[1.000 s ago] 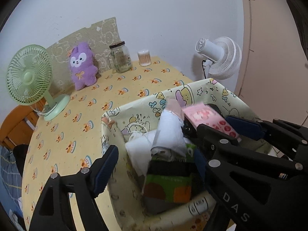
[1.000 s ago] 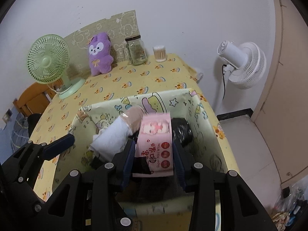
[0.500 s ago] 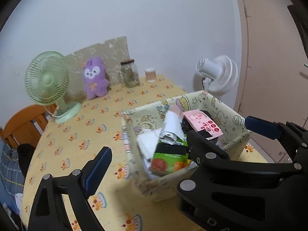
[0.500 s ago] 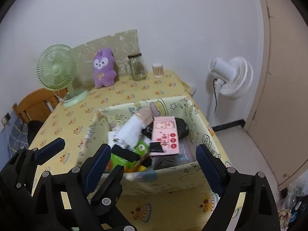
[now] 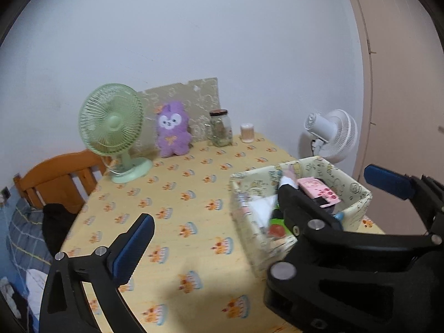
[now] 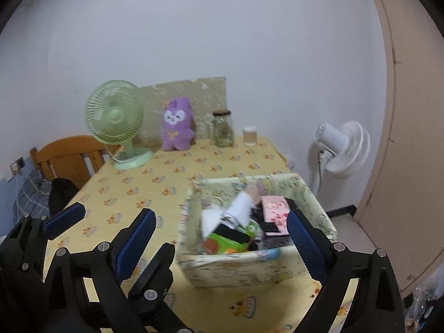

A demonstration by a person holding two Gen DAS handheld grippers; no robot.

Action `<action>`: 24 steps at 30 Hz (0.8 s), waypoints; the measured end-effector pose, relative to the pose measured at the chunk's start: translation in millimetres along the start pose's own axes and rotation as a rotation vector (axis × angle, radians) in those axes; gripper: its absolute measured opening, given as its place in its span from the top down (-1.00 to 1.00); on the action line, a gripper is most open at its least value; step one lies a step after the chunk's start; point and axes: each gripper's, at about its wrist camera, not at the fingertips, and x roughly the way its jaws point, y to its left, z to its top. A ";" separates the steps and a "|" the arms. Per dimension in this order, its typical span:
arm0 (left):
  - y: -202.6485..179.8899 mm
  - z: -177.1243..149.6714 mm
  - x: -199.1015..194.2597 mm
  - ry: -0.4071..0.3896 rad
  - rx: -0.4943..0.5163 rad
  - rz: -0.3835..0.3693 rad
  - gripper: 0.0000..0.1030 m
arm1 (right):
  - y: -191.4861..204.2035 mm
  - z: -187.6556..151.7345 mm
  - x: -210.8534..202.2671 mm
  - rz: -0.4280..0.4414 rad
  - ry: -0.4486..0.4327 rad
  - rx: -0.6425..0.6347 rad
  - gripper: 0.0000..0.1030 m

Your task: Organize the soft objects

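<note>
A pale yellow fabric basket (image 6: 244, 272) (image 5: 248, 223) with cartoon prints sits at the table's near right. It holds a pink wipes pack (image 6: 273, 212) (image 5: 319, 190), white cloth (image 6: 241, 208), a green packet (image 6: 230, 240) and dark items. A purple plush bunny (image 6: 177, 131) (image 5: 172, 130) stands at the back against a board. My right gripper (image 6: 219, 241) is open and empty, its blue pads either side of the basket's front. My left gripper (image 5: 258, 211) is open and empty, above the table left of the basket.
A green desk fan (image 6: 116, 122) stands back left, a glass jar (image 6: 222, 129) and a cotton-swab tub (image 6: 249, 136) back centre. A white floor fan (image 6: 344, 147) is beyond the table's right edge. A wooden chair (image 6: 66, 155) is at left.
My right gripper let go of the pink wipes pack, which now lies in the basket. Both grippers pulled back and up from the basket; both are wide open.
</note>
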 end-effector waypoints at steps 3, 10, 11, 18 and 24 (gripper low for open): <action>15.1 -1.8 -12.7 -0.018 -0.015 0.031 -1.00 | 9.4 3.8 -10.5 0.061 -0.011 -0.001 -0.90; 57.6 -4.1 -42.0 -0.066 -0.139 0.103 -0.99 | 26.6 9.5 -35.1 0.050 -0.086 -0.002 -0.99; 62.7 -4.7 -45.2 -0.070 -0.148 0.105 -0.99 | 28.5 9.1 -38.0 0.045 -0.094 -0.004 -0.99; 79.4 -7.2 -62.8 -0.103 -0.157 0.136 -0.99 | 39.1 8.4 -52.6 0.059 -0.114 -0.023 -0.99; 84.2 -9.7 -68.5 -0.117 -0.160 0.140 -1.00 | 38.3 8.4 -56.4 0.048 -0.128 -0.017 -0.99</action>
